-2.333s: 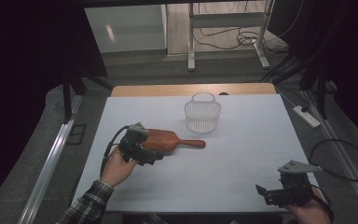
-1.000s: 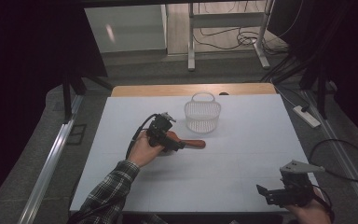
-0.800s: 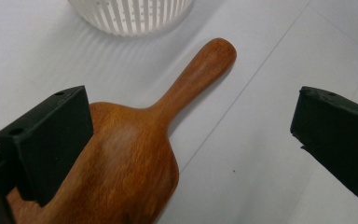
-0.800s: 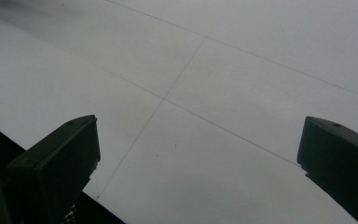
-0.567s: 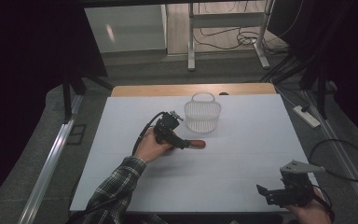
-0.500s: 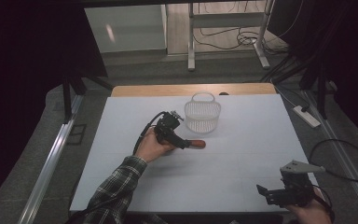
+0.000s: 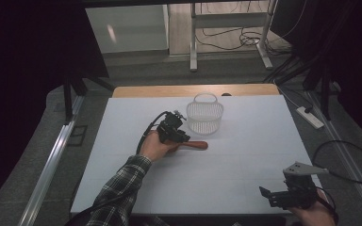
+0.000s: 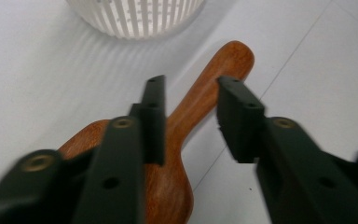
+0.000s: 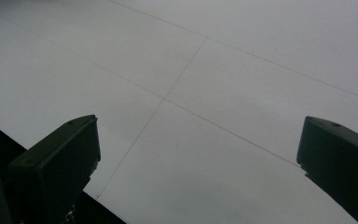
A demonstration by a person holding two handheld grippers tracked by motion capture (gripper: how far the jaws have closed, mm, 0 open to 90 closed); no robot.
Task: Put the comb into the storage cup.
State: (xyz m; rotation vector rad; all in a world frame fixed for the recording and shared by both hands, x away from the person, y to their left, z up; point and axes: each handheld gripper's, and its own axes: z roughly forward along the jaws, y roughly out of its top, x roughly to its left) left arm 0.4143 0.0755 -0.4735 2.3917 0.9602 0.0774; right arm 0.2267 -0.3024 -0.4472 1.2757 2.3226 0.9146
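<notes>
Your left gripper (image 8: 189, 119) has just been closing its jaws astride the brown wooden paddle's (image 8: 200, 93) handle, not yet pinching; centre it, then squeeze; right gripper (image 9: 196, 154) idles open

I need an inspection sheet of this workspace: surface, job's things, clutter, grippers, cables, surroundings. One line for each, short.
Surface: white table, faint seam lines, wooden strip at the far edge.
Job's things: wooden spoon lying flat, handle toward the white slotted basket; basket upright, apart from the spoon.
Clutter: nothing seen.
Grippers: left gripper straddles the spoon handle, jaws have just been closing; one pad at the handle, the other with a gap. Right gripper open over bare table at the near right corner.
Cables: black cable trails from the left gripper.
Surroundings: power strip and loose cables on the floor at right; dark curtains.
</notes>
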